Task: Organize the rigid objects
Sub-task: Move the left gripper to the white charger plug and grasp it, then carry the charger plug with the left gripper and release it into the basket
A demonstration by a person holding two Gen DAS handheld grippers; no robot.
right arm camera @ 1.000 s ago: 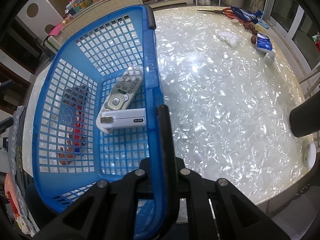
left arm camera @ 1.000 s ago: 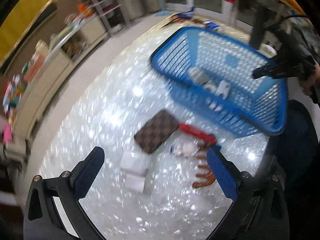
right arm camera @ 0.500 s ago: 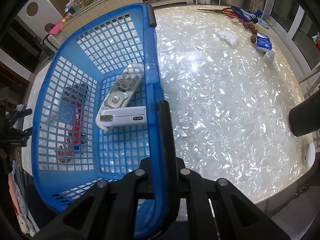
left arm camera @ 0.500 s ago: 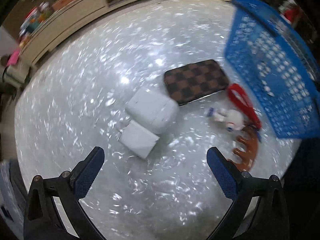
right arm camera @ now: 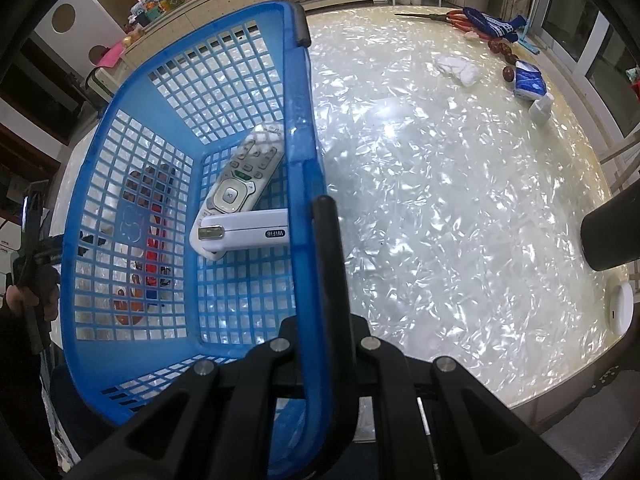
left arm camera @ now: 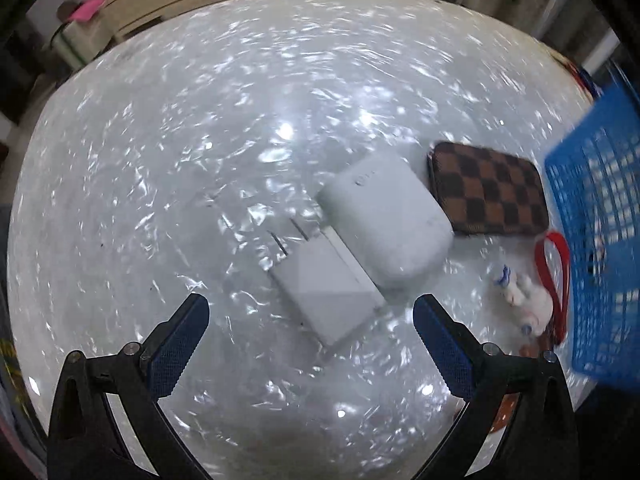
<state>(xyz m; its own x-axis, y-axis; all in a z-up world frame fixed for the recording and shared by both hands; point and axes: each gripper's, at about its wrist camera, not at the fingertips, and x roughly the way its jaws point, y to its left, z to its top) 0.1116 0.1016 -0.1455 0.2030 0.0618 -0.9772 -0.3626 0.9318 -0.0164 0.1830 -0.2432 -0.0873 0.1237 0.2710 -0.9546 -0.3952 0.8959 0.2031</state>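
Note:
My left gripper (left arm camera: 310, 320) is open and empty, low over the table, just short of a flat white box (left arm camera: 326, 290). A rounded white case (left arm camera: 384, 218) lies partly over that box. A brown checkered wallet (left arm camera: 488, 188) lies to the right of it, beside the blue basket (left arm camera: 600, 216). A small white figure on a red strap (left arm camera: 528, 300) lies near the basket. My right gripper (right arm camera: 310, 240) is shut on the blue basket's rim (right arm camera: 298, 128). Inside the basket lie a grey remote (right arm camera: 240, 178) and a white WiFi device (right arm camera: 244, 234).
In the right wrist view, scissors (right arm camera: 440, 18), a white cloth (right arm camera: 458, 68), a blue packet (right arm camera: 528, 84) and a small white bottle (right arm camera: 540, 108) lie at the table's far right. A dark cylinder (right arm camera: 612, 236) stands at the right edge. Shelves stand behind the table.
My left gripper has swung left and come down toward the white box and case, which now fill the middle of its view. The right gripper keeps hold of the basket rim.

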